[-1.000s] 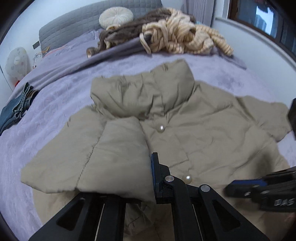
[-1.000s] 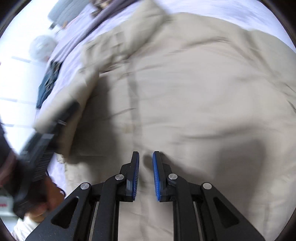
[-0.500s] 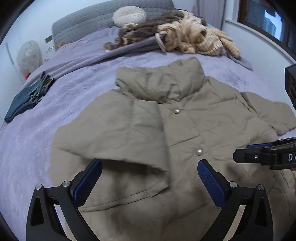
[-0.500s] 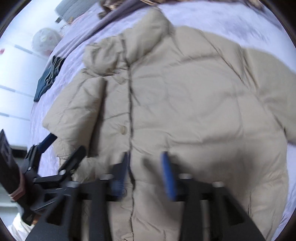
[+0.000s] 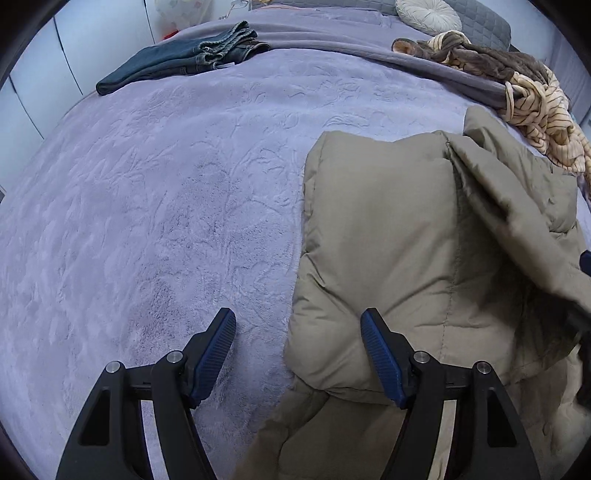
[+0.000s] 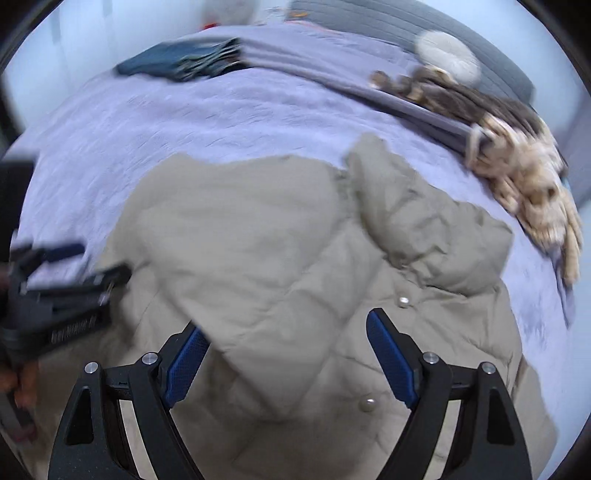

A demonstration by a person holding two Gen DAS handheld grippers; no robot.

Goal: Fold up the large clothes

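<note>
A khaki puffer jacket (image 5: 413, 258) lies front up on the purple bedspread (image 5: 166, 206), its left sleeve folded in over the chest. In the right wrist view the jacket (image 6: 280, 258) fills the middle, with pearl buttons down the front. My left gripper (image 5: 297, 354) is open and empty, low over the jacket's left edge, one finger above the bedspread and one above the fabric. My right gripper (image 6: 286, 354) is open and empty just above the folded sleeve. The left gripper also shows at the left of the right wrist view (image 6: 79, 266).
Folded blue jeans (image 5: 184, 59) lie at the far left of the bed. A heap of brown and striped cream clothes (image 5: 517, 85) lies at the far right by a round cushion (image 5: 428, 14) and grey headboard. The bedspread (image 6: 184, 122) stretches left of the jacket.
The left gripper let go of the sleeve, opened and swung left to the jacket's edge. The right gripper opened wide and moved to look along the folded sleeve.
</note>
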